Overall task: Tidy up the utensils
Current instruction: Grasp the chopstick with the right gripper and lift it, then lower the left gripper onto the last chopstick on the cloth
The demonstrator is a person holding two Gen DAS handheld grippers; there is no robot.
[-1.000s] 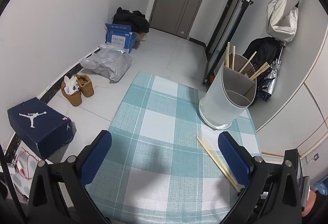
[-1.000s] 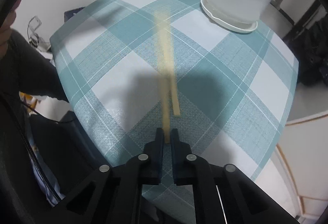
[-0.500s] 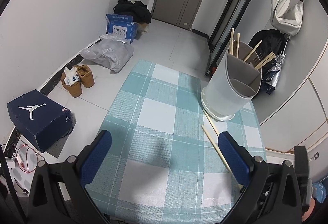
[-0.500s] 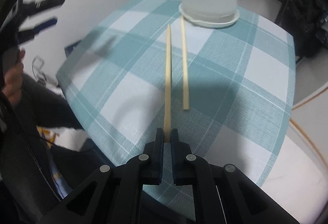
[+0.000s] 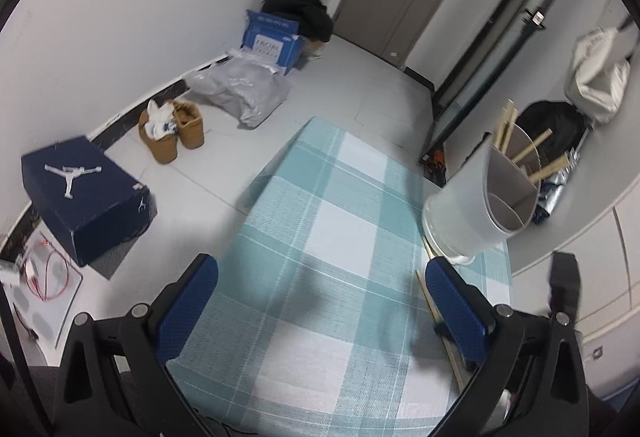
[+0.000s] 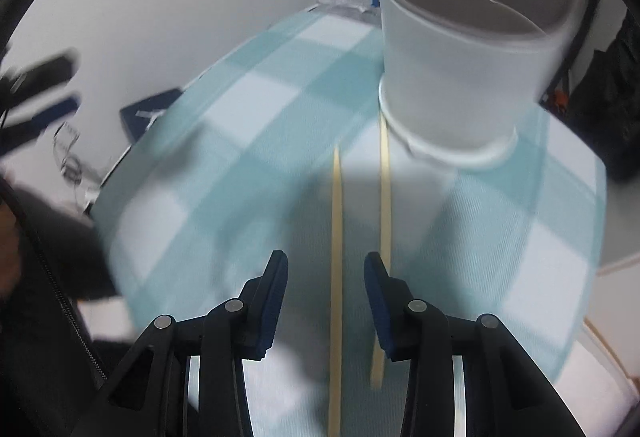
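Teal-and-white checked cloth worktop (image 6: 248, 141): carries everything listed.
Holder: white round plastic utensil holder (image 6: 460, 77), at 1 o'clock from right tool, upright.
Chopsticks: two pale wooden chopsticks (image 6: 335, 237), flat on cloth, tips toward holder's base.
Right tool (image 6: 326, 269): blue pads opening, one chopstick between them, unpressed.
Left tool (image 5: 320, 301): wide, empty, above cloth.
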